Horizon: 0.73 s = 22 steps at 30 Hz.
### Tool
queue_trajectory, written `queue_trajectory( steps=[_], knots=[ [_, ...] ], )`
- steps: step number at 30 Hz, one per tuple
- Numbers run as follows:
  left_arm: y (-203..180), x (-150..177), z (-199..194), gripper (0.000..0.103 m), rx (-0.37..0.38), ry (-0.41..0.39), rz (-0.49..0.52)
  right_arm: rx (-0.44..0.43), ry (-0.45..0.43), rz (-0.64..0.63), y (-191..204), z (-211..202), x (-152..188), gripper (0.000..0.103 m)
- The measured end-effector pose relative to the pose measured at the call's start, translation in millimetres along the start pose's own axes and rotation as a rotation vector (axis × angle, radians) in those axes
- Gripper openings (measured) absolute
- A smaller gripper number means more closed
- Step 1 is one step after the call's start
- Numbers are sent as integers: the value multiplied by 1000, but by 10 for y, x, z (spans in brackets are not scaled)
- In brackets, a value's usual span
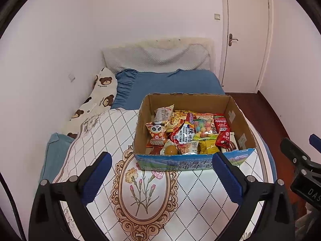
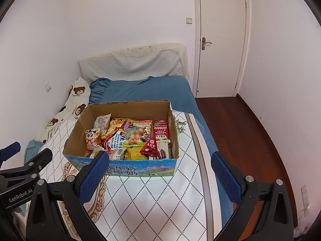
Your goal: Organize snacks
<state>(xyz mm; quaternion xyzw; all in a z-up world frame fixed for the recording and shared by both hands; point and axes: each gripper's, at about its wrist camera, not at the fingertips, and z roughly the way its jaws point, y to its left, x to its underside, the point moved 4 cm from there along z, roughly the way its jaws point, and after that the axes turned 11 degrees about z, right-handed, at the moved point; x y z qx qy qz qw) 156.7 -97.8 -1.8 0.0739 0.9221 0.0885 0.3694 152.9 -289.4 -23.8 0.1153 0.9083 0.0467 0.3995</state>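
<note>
An open cardboard box [image 1: 238,124] with a blue printed front stands on a white patterned quilt on the bed; it also shows in the right wrist view [image 2: 79,128]. It holds several snack packets, among them a panda packet [image 1: 157,131], a bag of coloured candy balls [image 1: 204,129] and a red packet [image 1: 221,123]. My left gripper [image 1: 161,160] is open and empty, held just in front of the box. My right gripper [image 2: 160,159] is open and empty, in front of the box's right corner.
The quilt [image 1: 144,190] covers the near bed. A blue sheet [image 1: 170,82], a grey pillow [image 1: 156,58] and a bear-print pillow [image 1: 100,92] lie behind the box. Wooden floor [image 2: 240,132] and a closed door [image 2: 220,40] are to the right.
</note>
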Motion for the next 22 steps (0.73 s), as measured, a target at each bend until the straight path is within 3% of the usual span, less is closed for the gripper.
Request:
queue_trajectory(
  steps=[22],
  knots=[
    [-15, -31, -75, 103, 1, -32, 14, -5, -3, 7, -26, 0, 1, 103]
  ],
)
